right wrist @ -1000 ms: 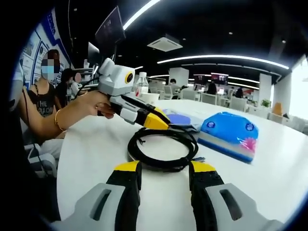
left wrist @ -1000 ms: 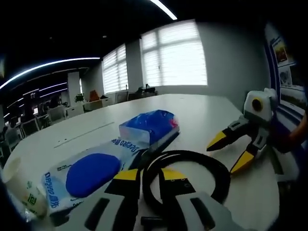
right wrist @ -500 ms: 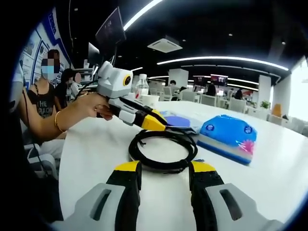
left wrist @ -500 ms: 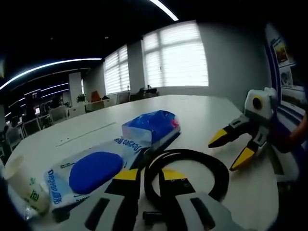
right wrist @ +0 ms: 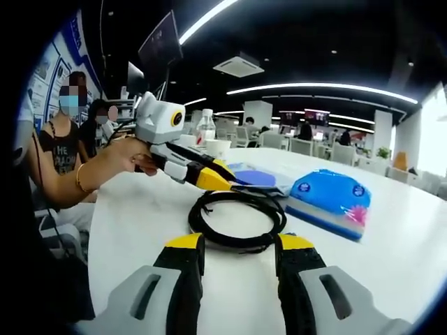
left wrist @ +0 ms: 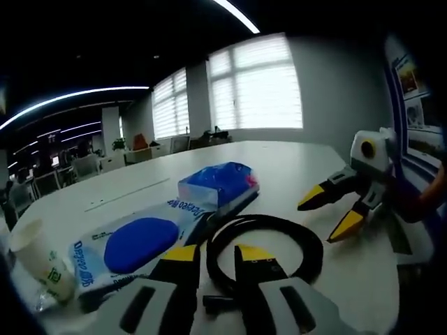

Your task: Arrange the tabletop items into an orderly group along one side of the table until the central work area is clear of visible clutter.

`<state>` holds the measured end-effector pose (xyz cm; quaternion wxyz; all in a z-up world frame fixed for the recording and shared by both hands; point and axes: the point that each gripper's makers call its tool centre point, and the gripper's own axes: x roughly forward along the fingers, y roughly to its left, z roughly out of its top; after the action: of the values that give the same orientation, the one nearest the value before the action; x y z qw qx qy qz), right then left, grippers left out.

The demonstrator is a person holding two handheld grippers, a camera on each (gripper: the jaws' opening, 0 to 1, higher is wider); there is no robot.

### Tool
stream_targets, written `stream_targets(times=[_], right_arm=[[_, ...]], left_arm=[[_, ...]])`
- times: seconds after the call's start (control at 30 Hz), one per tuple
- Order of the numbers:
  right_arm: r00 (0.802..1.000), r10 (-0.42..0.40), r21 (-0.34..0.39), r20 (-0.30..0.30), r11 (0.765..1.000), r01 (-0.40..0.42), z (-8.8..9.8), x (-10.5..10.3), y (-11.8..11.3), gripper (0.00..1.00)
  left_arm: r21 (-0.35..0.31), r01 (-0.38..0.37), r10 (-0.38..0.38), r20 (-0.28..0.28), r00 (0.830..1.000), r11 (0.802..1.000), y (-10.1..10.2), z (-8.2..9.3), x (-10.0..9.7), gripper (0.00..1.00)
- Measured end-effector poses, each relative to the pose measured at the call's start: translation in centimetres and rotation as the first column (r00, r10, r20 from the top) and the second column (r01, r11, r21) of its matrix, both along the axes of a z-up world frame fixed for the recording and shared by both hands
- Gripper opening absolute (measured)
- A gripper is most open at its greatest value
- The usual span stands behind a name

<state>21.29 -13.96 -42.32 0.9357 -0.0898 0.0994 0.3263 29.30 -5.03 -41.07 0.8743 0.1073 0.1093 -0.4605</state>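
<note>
A black cable coil lies flat on the white table. My left gripper is open by a narrow gap, and the coil's near arc lies in front of that gap. In the right gripper view the left gripper hovers at the coil's far-left edge, held by a hand. My right gripper stands wide open, its tips flanking the coil's near edge. The left gripper view shows the right gripper beside the coil, jaws spread.
A blue tissue pack and a flat wipes packet with a blue oval lie left of the coil, with a paper cup further left. A bottle stands behind. A person sits at the table's edge.
The left gripper has drawn back a little from the coil, towards the person. The coil, the packs and the right gripper have stayed put.
</note>
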Motion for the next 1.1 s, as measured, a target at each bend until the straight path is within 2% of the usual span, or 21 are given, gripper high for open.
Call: stream_targets(times=[0.27,0.53,0.83,1.1], right_arm=[[1.0,-0.001,0.0,0.005,1.0,0.001,0.2,-0.2,0.1,0.39],[1.0,0.001,-0.001,0.004,1.0,-0.001,0.3,-0.3,0.1,0.39],[1.0,0.009,-0.007,0.015,1.0,-0.009,0.7,-0.3,0.4,0.41],[1.0,0.008,0.002,0.02,1.0,-0.008,0.9,-0.3,0.5,0.41]], left_arm=[[-0.015,-0.031,0.031,0.002,1.0,0.999,0.8,0.1,0.0,0.24],[-0.017,0.0,0.001,0.022,1.0,1.0,1.0,0.3,-1.1,0.25],[-0.016,-0.05,0.051,0.027,0.998,0.999,2.7,0.2,-1.1,0.3],[-0.025,-0.079,0.08,0.038,0.996,0.997,3.3,0.3,-1.7,0.35]])
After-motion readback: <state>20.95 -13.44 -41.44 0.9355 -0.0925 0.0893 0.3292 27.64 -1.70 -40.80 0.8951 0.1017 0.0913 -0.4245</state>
